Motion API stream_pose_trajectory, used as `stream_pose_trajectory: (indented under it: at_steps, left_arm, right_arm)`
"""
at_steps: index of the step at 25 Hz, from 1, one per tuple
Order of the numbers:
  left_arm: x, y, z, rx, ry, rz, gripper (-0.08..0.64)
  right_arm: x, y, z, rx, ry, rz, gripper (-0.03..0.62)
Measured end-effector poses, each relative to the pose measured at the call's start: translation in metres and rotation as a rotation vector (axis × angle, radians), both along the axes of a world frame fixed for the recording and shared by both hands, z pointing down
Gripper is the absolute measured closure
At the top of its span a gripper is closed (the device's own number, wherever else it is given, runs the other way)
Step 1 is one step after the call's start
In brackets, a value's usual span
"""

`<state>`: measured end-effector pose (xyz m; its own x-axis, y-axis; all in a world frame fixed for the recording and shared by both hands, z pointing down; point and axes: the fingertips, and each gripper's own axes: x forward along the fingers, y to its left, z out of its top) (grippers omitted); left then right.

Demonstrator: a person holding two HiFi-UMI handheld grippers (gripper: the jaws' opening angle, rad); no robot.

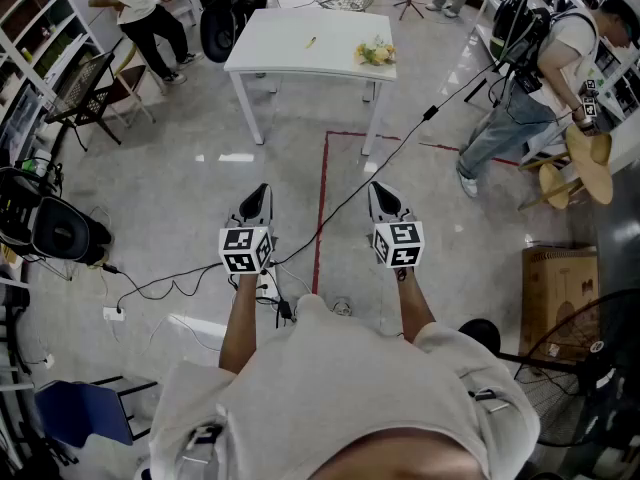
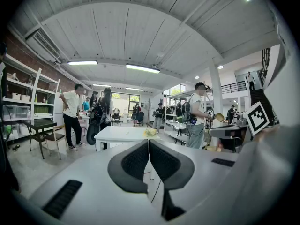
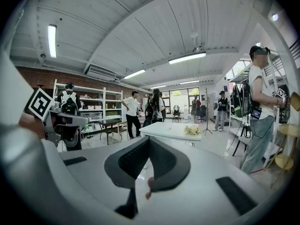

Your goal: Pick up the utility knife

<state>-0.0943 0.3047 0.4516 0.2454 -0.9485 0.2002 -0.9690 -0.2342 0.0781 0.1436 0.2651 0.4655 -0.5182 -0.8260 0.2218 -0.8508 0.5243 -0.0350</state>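
The left gripper (image 1: 262, 192) and the right gripper (image 1: 379, 189) both have their jaws pressed together with nothing between them, side by side over open floor (image 1: 190, 198). The white table (image 1: 290, 56) stands well ahead. A small yellow sliver on it may be the utility knife (image 1: 311, 41), though it is too small to be sure. A black cable (image 1: 430, 114) and a red tape line (image 1: 322, 188) cross the floor between. A person (image 1: 525, 98) stands to the right of the table.

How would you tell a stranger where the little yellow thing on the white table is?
Find the white table on the grey floor ahead of the person. Near its middle lies a small yellow sliver, probably the utility knife. It is thin and lies alone, unlike the bushy flower bunch near the right edge.
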Motion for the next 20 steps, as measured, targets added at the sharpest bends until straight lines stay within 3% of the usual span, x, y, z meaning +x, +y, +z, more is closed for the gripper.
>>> stream_pose_trajectory:
  at_steps: [20]
  left_arm:
    - [0.027, -0.023, -0.002, 0.006, -0.007, -0.007, 0.537]
  right_arm:
    - [0.02, -0.024, 0.002, 0.006, -0.03, -0.002, 0.56]
